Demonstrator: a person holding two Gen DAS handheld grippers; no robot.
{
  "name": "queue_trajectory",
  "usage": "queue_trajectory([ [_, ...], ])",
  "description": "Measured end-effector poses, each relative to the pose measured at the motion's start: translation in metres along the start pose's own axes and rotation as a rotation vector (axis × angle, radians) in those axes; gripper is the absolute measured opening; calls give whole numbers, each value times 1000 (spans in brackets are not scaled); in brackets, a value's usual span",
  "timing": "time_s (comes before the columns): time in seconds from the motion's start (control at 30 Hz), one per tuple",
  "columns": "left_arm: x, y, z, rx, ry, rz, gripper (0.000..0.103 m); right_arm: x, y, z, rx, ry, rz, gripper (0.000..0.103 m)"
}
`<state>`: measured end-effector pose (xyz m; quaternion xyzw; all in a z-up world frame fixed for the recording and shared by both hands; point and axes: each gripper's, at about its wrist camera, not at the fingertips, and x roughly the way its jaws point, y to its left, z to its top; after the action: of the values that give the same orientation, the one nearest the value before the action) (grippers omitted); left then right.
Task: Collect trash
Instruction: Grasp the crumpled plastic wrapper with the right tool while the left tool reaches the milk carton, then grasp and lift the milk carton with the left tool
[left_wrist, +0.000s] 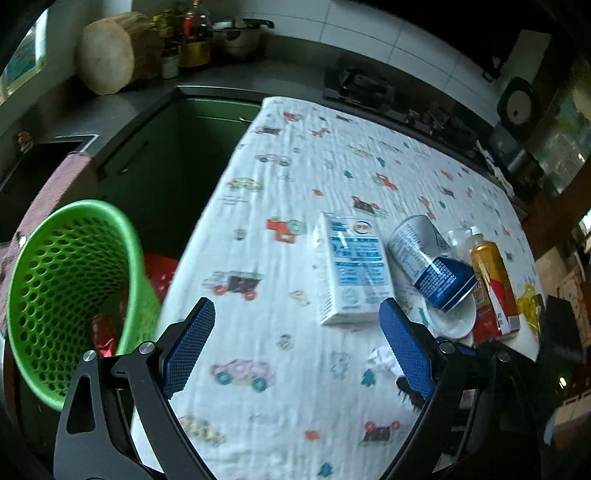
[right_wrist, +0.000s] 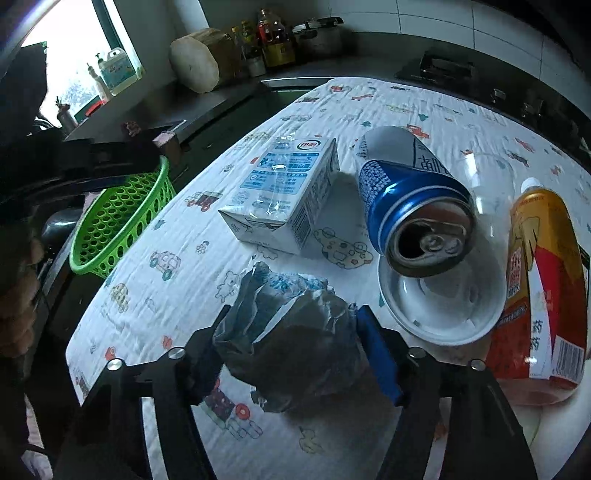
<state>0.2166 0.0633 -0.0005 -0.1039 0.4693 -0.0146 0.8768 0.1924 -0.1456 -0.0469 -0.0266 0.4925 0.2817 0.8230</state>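
Note:
My right gripper (right_wrist: 291, 350) is shut on a crumpled silvery wrapper (right_wrist: 288, 325) that rests on the patterned tablecloth (right_wrist: 155, 295); both blue pads touch its sides. Beyond it lie a white-and-blue milk carton (right_wrist: 284, 199), a blue can (right_wrist: 410, 206) tipped onto a white bowl (right_wrist: 443, 317), and a yellow-and-red bottle (right_wrist: 543, 288) on its side. My left gripper (left_wrist: 297, 347) hangs open over the cloth with nothing between its pads, the milk carton (left_wrist: 351, 269) just ahead of it. A green perforated basket (left_wrist: 70, 288) stands off the table's left edge, with a red wrapper (left_wrist: 103, 332) inside.
A clear plastic cup (right_wrist: 487, 184) lies behind the can. A dark counter (left_wrist: 221, 74) behind the table carries a wooden block (left_wrist: 110, 51), bottles (left_wrist: 192, 37) and a pot (left_wrist: 240, 37). Green cabinet doors (left_wrist: 207, 140) fill the gap to the table's left.

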Motion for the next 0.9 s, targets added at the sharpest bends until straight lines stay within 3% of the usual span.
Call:
queue_trajectory([
  [0.13,21,-14,5,7,25,1,89,-9,-2,-4,3,-15,27,55],
  [0.47,60,-33,8,5,72,8,89,-26,-2,-13,-10,-31,53,54],
  [0.63,68,-44,11,-7,71,-31,89,-30,-4,-16,-8,-36,53,54],
  [0.9,87,-58,16,29,77,30,89,-32,-7,-20,-4,-35,61,54],
])
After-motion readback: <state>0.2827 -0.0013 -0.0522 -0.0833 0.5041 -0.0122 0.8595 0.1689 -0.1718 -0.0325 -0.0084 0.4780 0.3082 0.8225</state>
